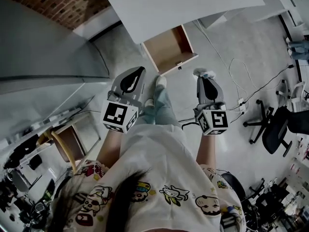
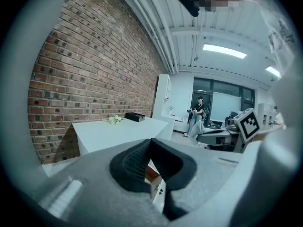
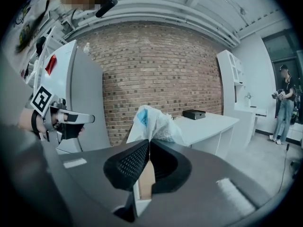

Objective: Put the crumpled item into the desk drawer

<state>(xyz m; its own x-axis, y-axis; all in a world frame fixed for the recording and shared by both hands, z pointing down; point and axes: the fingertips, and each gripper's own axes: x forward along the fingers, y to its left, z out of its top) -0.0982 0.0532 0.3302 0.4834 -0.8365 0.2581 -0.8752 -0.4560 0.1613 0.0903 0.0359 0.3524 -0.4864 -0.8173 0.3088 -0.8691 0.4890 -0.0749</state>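
Observation:
The crumpled item (image 3: 156,122), a white wad with a blue patch, sticks out past the tips of my right gripper (image 3: 149,143), which is shut on it. In the head view the crumpled item (image 1: 208,73) shows white at the tip of the right gripper (image 1: 202,78). The wooden desk drawer (image 1: 170,50) stands pulled open under the white desk (image 1: 183,4), just ahead of both grippers. My left gripper (image 1: 140,71) is level with the right one, left of the drawer's front. Its jaws (image 2: 151,142) meet at the tips with nothing between them.
A grey cabinet (image 1: 43,47) stands at the left and a wooden chair (image 1: 67,144) behind it. Cables (image 1: 241,76) and a power strip (image 1: 241,104) lie on the floor to the right, near an office chair (image 1: 273,127). A black box (image 3: 194,114) sits on the desk. A person (image 3: 284,103) stands far off.

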